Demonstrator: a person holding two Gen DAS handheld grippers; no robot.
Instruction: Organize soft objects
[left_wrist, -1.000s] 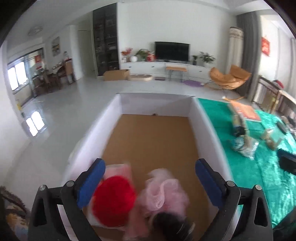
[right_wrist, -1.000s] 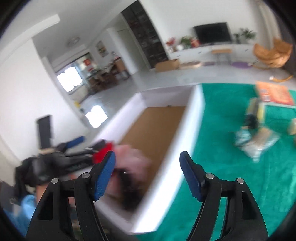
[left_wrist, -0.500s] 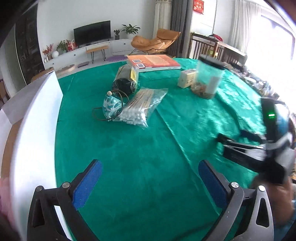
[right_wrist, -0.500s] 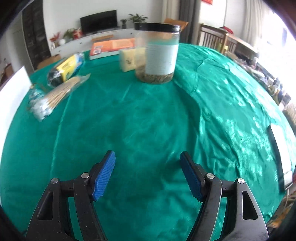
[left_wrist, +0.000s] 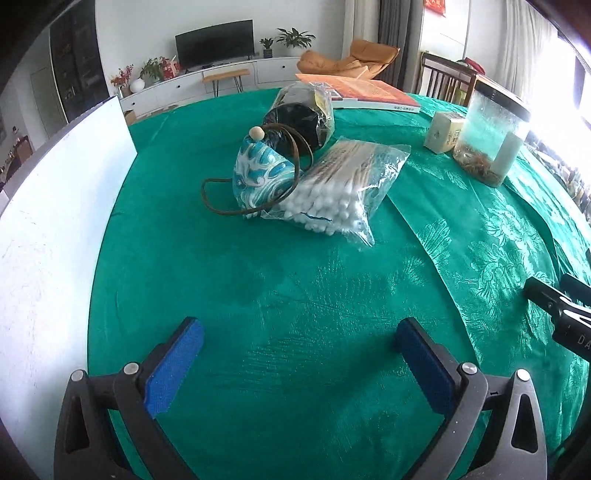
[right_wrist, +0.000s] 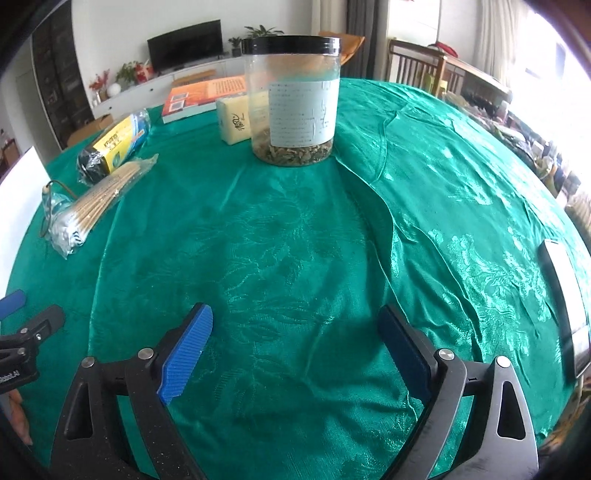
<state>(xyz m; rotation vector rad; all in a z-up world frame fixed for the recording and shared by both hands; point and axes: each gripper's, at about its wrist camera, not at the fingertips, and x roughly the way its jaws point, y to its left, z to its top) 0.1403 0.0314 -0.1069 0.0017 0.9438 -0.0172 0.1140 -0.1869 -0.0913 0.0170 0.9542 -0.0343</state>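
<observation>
Both units hover empty above the green worktop (left_wrist: 280, 302), left hand-held gripper (left_wrist: 299, 365) spread wide, right hand-held gripper (right_wrist: 295, 350) opening, ready for the patterned pouch (left_wrist: 258, 177).

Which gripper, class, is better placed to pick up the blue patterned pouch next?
Probably the left gripper: the blue patterned pouch lies straight ahead of its open, empty jaws. From the right gripper, jaws opening and empty, the pouch sits far off left behind the cotton swab bag.

The white box (left_wrist: 55, 206) runs off the left edge, so its inside is hidden. The jar's label (right_wrist: 303, 110) text is too tiny, maybe printed instructions.
</observation>
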